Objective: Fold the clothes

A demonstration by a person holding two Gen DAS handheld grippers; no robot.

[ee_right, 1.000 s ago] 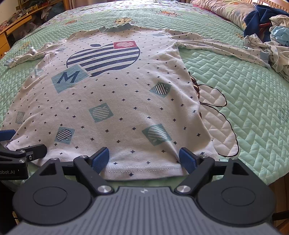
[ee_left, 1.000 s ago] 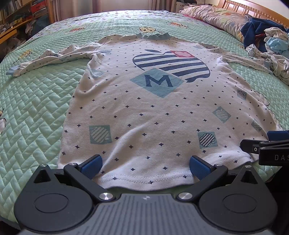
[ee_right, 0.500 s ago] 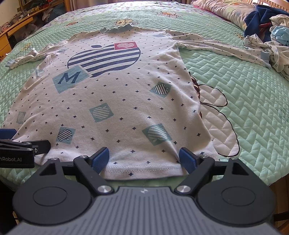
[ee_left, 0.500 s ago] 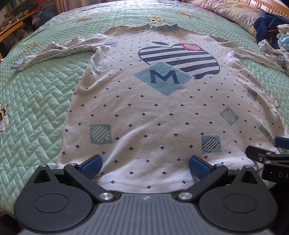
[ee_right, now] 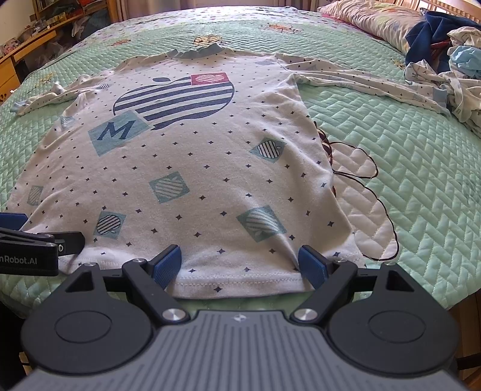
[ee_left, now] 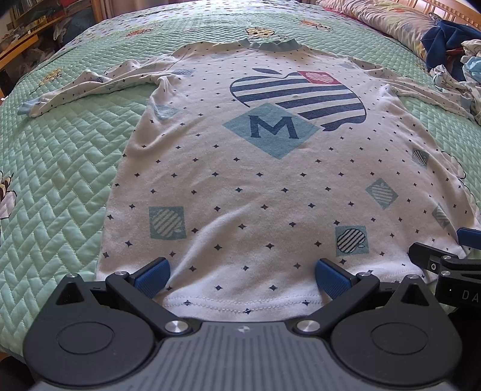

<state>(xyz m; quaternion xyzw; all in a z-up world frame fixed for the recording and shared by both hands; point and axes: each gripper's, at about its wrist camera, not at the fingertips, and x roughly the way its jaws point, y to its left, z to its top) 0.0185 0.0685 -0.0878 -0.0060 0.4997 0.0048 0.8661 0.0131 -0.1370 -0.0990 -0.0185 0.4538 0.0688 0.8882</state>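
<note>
Jaws wide apart on both tools: the left hand-held gripper (ee_left: pixel 242 275) sits low over the near hem of the shirt (ee_left: pixel 264 180), its blue pads (ee_left: pixel 151 276) spread with the hem cloth lying loose between them and nothing clamped. The right hand-held gripper (ee_right: pixel 240 263) stands the same way further along that hem, near the shirt's right corner, its pads (ee_right: pixel 312 264) also well apart with the hem slack between them. Each tool shows at the edge of the other's view, just beside its neighbour.

The shirt lies front up and spread flat on the bed (ee_left: pixel 60 168), hem at the near edge of the mattress and collar (ee_left: pixel 267 45) away from the cameras. It is white with small dark diamonds, pale blue squares holding striped apples, a large navy striped apple (ee_left: pixel 300 96) on the chest and a blue diamond with the letter M (ee_left: pixel 272 127) below it. The left sleeve (ee_left: pixel 90 84) runs out crumpled to the side; the right sleeve (ee_right: pixel 360 81) stretches out flatter toward a pile of other clothes (ee_right: pixel 451 60) at the right side of the bed. The bed wears a green quilted cover with a herringbone stitch, and a pillow (ee_right: pixel 375 18) lies near the headboard.
</note>
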